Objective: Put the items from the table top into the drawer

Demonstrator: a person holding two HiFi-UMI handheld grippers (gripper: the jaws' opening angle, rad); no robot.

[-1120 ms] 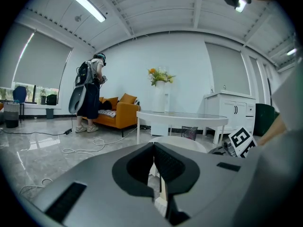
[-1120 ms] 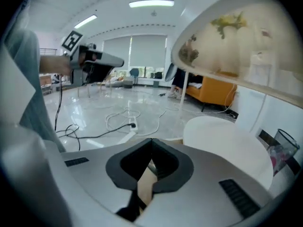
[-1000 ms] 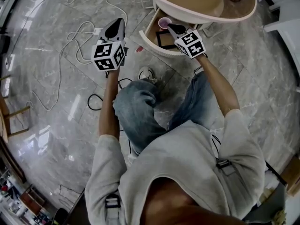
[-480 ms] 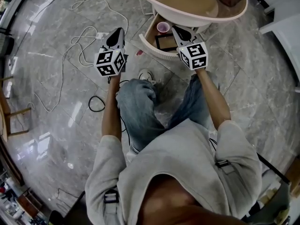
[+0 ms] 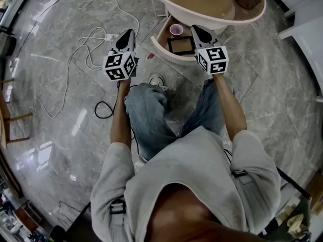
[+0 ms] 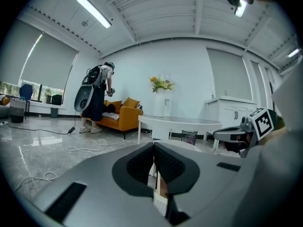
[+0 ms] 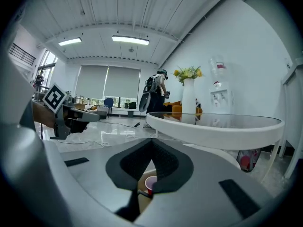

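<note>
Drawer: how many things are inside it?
2. A pink cup stands far back; a black-framed flat thing lies nearer the front of the drawer. The table top covers the drawer's back, so more may be hidden.

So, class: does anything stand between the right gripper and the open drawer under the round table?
Nothing visible does. The right gripper, shut and empty, hangs over the open cream drawer, at its right side. Inside lie a small pink cup and a black-framed flat rectangle; only the round cream-rimmed table overhangs the drawer's back.
</note>
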